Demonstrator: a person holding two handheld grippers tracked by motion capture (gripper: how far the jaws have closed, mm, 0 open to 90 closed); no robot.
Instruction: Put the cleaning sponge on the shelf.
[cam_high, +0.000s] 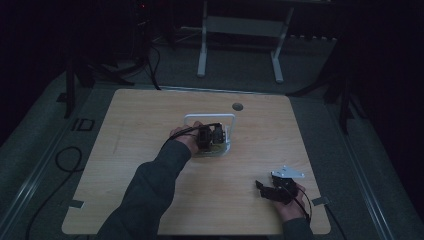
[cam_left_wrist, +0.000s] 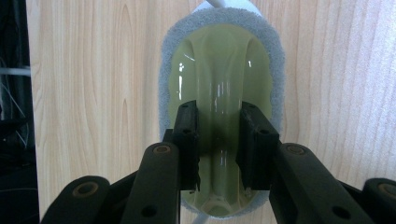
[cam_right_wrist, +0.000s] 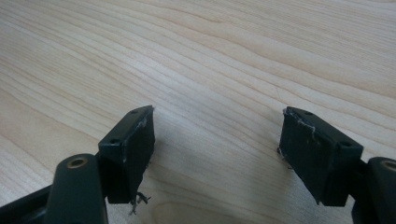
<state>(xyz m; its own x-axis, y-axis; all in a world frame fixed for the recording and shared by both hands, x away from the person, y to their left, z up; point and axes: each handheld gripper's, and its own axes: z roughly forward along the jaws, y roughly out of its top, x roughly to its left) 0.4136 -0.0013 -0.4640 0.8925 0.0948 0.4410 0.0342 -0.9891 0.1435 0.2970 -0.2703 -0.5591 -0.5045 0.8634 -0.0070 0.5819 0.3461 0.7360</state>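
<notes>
An oval scrubber (cam_left_wrist: 219, 60) lies on the wooden table, with a glossy olive-green handle on top and a grey pad around its edge. My left gripper (cam_left_wrist: 217, 109) points down at it, its jaws closed against the two sides of the handle's raised middle ridge. In the high view the left gripper (cam_high: 210, 136) sits at the table's middle, over the scrubber (cam_high: 216, 148), whose shape is hard to make out there. My right gripper (cam_high: 265, 191) rests low near the front right corner. Its jaws (cam_right_wrist: 217, 116) stand wide apart over bare wood with nothing between them.
A white rectangular frame (cam_high: 210, 116) lies on the table (cam_high: 150, 125) just behind the scrubber. A round grommet hole (cam_high: 237, 106) is near the far edge. Cables trail over the dark floor at the left. A white stand (cam_high: 240, 30) is beyond the table.
</notes>
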